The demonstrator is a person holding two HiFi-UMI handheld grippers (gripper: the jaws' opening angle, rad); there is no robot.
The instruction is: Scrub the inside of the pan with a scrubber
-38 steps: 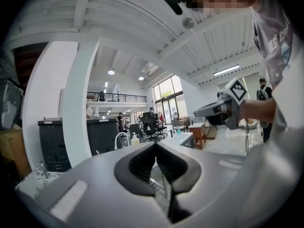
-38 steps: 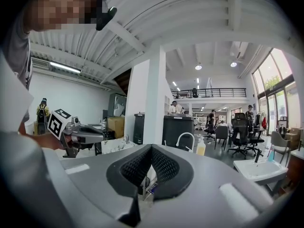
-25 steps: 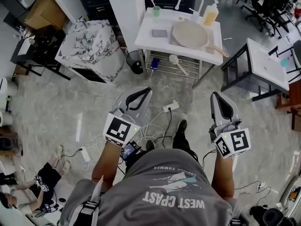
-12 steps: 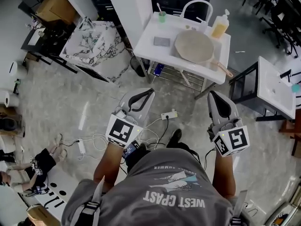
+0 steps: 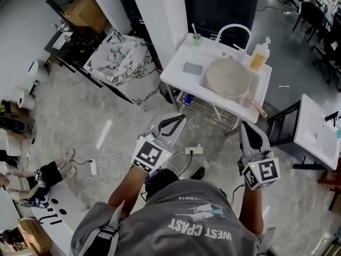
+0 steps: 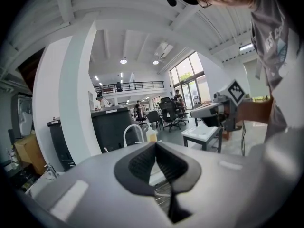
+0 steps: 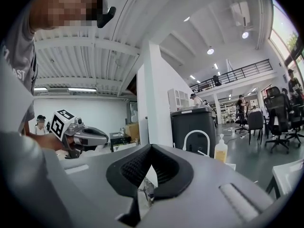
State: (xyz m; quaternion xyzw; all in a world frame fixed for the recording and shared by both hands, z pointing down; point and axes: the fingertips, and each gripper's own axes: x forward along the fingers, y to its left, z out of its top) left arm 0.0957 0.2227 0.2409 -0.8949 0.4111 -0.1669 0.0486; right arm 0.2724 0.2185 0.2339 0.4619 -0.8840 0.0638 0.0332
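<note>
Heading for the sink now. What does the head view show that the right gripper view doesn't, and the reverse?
Head view only: the pan on the sink table, the grey scrubber to its left, and the cables on the floor. Right gripper view only: the ceiling lights, the railing, and the right claw seen close up, shut and empty. Both: the faucet, the soap bottle and the left claw.

The person holds the bare left forearm (image 5: 126,189) and right forearm (image 5: 251,212) out ahead of the torso, well apart. The grey two-jaw left gripper (image 5: 172,122) angles slightly toward the right, its jaws closed together on nothing. The matching right gripper (image 5: 251,128) points straight toward the far side, jaws likewise closed and empty.
</note>
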